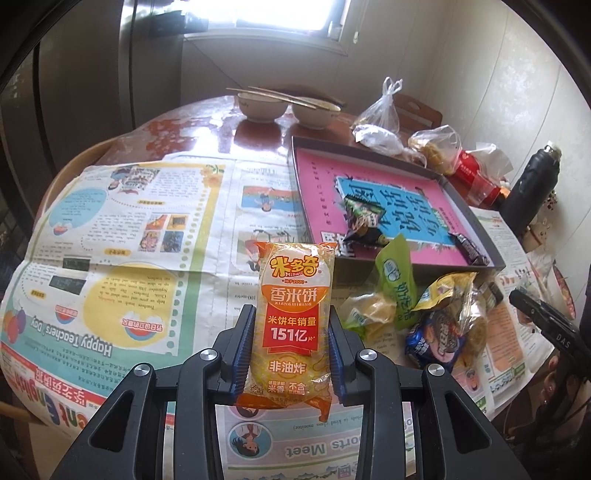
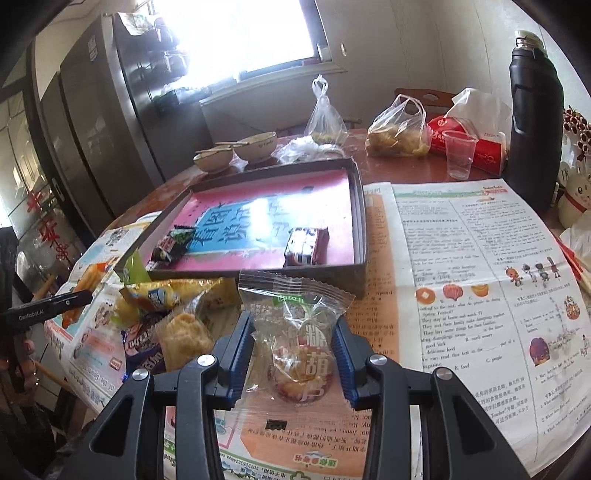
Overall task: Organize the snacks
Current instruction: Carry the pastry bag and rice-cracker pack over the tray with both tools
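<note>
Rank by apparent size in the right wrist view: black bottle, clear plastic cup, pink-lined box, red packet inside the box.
1. pink-lined box
2. black bottle
3. red packet
4. clear plastic cup

Packet and cup look close; the cup sits farther back, so their order is unsure.

- Light source: daylight from the window (image 1: 275, 14), behind the desk (image 1: 258, 129); blown out to white in both views.
- Level: bright around the window, dimmer toward the refrigerator (image 2: 96, 122) to its left.
- Glare: sheen on the bare desk below the window; white reflection on the tray (image 2: 273, 218) base in the right view.
- Shadows: soft, faint.
- Distortion: strong fisheye bending, black corners.
- Focus: centre sharp, edges slightly soft.
</note>
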